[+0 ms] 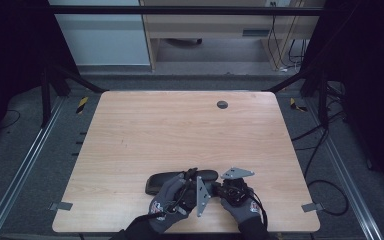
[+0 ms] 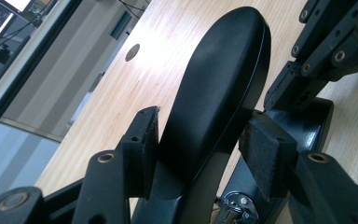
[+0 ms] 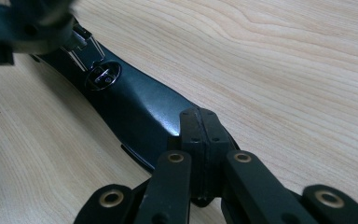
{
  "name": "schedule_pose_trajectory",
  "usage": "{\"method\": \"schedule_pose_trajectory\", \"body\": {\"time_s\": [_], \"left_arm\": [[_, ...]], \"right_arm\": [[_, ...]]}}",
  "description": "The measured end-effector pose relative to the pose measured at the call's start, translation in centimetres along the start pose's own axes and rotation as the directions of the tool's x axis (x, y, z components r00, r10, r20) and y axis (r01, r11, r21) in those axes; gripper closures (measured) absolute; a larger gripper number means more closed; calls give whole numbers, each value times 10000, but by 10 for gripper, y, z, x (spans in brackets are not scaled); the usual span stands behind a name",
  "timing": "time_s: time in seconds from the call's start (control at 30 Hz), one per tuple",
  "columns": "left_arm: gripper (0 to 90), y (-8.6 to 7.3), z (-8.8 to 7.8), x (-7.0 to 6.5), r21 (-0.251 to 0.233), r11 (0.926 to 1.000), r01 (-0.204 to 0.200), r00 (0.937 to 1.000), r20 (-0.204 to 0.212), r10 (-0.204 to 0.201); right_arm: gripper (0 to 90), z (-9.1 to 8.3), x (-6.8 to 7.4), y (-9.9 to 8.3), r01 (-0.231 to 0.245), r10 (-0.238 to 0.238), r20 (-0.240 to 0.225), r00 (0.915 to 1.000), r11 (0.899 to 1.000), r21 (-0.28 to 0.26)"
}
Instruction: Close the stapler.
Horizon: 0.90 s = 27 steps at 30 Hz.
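My left hand-held gripper (image 2: 198, 154) pinches the raised lid of a black glasses case (image 2: 214, 88), keeping it open. Just beyond, my right hand-held gripper (image 3: 200, 140), pressed together, pins the base down on the desk (image 1: 180, 125).

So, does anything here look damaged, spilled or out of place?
Nothing stands out. The black case lies near the table's front edge, its lid between the left gripper's jaws; the right gripper is shut over its other end.
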<state>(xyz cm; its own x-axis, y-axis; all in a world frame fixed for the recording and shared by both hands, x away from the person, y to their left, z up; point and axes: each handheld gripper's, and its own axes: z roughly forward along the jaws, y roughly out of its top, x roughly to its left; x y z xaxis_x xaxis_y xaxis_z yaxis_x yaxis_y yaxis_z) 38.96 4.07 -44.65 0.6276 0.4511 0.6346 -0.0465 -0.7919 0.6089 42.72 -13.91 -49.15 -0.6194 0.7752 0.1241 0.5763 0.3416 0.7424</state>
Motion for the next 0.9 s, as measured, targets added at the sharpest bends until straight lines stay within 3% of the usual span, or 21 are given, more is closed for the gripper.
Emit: {"method": "schedule_pose_trajectory", "body": {"time_s": [0.4,0.73,0.9], "left_arm": [[487,-1,5,-10,235,9973,-701,9972,-237,706],[488,-1,5,-11,235,9972,-713,9970,-270,719],[483,-1,4,-10,233,9977,-632,9979,-112,635]], "right_arm": [[900,0,0,0,-208,208,-74,9998,9998,2],[897,0,-1,0,-134,134,-57,9999,9999,-24],[867,-2,-3,0,-113,114,163,9998,9999,-66]]}}
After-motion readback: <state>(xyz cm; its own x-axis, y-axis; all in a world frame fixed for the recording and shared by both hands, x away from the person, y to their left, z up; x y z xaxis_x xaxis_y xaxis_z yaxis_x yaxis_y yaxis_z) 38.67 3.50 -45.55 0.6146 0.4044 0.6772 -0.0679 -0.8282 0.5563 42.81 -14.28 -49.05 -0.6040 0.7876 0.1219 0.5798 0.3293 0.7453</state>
